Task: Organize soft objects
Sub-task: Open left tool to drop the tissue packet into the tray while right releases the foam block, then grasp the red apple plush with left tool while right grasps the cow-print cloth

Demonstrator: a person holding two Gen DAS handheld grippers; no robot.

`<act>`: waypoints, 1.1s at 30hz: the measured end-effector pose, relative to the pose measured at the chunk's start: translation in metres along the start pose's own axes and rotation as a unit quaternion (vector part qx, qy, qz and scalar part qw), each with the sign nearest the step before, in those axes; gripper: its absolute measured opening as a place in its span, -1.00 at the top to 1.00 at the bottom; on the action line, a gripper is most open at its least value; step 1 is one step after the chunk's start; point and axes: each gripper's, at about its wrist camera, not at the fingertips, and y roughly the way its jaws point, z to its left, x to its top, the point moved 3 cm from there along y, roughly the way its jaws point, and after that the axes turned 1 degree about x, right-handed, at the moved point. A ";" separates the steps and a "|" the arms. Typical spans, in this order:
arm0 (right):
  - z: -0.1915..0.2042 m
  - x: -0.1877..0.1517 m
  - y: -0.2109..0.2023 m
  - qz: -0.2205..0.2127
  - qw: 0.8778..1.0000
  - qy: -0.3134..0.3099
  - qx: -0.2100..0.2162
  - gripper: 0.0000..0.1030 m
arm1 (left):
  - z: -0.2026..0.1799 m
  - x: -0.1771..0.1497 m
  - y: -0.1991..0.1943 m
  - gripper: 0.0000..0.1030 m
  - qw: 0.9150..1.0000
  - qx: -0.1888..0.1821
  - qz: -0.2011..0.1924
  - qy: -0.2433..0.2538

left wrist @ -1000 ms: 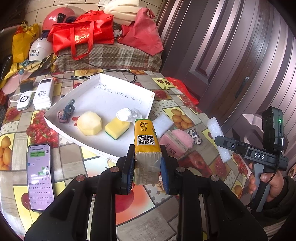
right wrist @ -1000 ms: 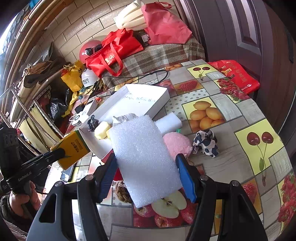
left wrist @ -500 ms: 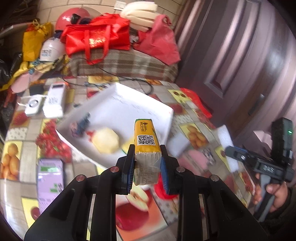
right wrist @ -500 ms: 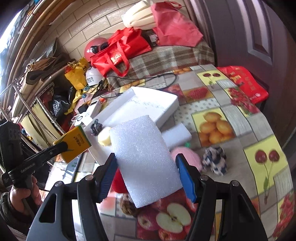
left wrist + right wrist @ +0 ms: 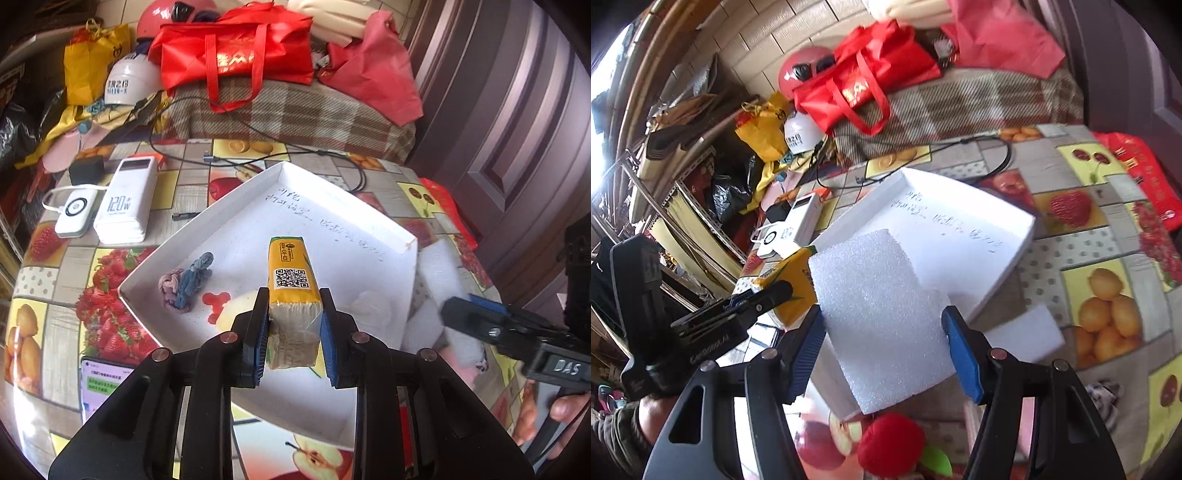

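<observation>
Daylight scene, bright overall. Right wrist view: blown-out glare at 9–10 o'clock, likely a window. White tray (image 5: pixel 343 221) near clipping, handwriting still legible. Heavy fisheye bending plus black vignette at all corners. Left wrist view: motion blur at 3–4 o'clock; phone (image 5: pixel 99 384) washed out at 8. Soft shadows only; foreground fingers sharp.

Left gripper (image 5: pixel 293 325): pointing forward and downward, jaws clamped tight on both sides of a yellow tissue pack (image 5: pixel 292 291), blue pads pressed into its wrapper. Pack sticks out forward past the fingertips. Right gripper (image 5: pixel 884 347): also angled downward, jaws set wider, blue pads pinching the edges of a white foam sheet (image 5: pixel 879 314). Right hand (image 5: pixel 565 410) wraps the handle; left hand (image 5: pixel 652 410) at its handle, sleeve at the wrist.
</observation>
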 end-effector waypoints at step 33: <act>0.001 -0.002 -0.063 -0.129 0.991 0.013 -0.028 -1.00 | 0.011 -0.005 -0.036 -0.99 0.998 0.013 -0.043 -0.032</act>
